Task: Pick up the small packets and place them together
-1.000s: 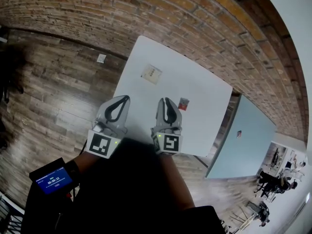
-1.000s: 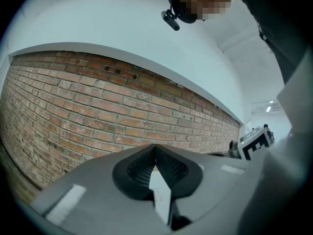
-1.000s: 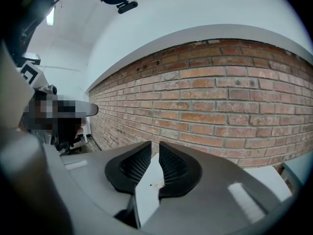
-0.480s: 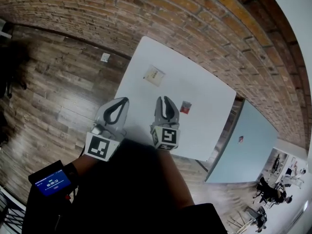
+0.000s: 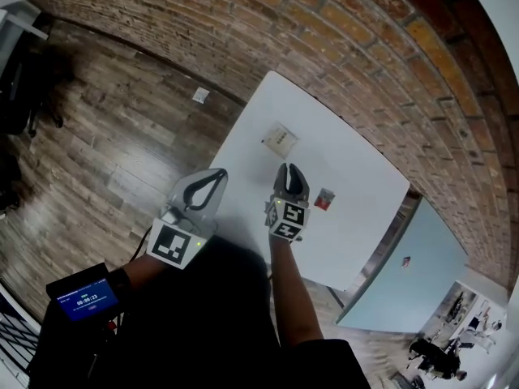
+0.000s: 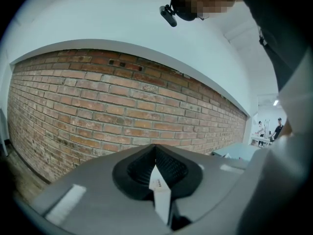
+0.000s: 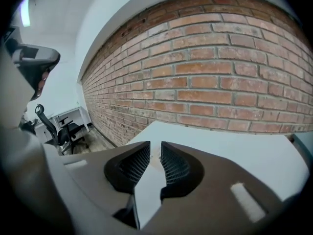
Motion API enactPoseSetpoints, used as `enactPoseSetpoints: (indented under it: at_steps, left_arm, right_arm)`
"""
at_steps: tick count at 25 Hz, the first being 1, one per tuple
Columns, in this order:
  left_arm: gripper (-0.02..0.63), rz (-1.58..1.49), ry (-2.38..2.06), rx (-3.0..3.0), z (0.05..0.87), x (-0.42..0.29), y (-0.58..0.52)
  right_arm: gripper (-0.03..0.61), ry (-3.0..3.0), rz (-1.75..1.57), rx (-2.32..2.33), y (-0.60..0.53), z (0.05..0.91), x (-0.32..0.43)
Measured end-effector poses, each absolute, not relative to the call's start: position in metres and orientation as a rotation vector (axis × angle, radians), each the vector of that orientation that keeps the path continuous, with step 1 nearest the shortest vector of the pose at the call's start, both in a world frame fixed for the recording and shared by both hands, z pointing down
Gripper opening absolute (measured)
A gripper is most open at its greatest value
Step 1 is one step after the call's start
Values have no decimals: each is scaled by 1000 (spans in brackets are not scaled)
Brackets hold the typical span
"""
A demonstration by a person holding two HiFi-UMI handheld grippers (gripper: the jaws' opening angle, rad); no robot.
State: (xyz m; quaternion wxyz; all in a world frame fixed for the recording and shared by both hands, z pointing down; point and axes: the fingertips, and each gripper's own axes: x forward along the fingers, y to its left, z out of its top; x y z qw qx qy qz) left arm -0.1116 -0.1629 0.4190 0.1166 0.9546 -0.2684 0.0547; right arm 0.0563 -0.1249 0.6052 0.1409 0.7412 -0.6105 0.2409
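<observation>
Jaws of the right gripper stood narrowly apart, empty, over the white table, near a beige packet and a red packet. Left gripper pinched a small white packet.

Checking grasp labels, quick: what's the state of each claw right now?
Left claw: closed, holding a small white packet.
Right claw: slightly open, nothing between its jaws, only the white table showing through the gap.

The right hand-held gripper hovers over the white table, tips near a beige packet, a red packet just right. The left hand-held gripper hangs at the table's left edge.
</observation>
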Motion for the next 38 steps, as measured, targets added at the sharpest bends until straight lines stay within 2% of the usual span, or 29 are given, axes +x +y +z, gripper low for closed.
enactPoseSetpoints:
  at_steps: [10, 38]
  left_arm:
    - [0, 235, -843, 2777, 429, -127, -168]
    - [0, 252, -923, 2722, 435, -138, -176]
  right_arm:
    - [61, -1644, 819, 2097, -123, 675, 68]
    - [107, -1566, 1040, 2029, -142, 724, 88]
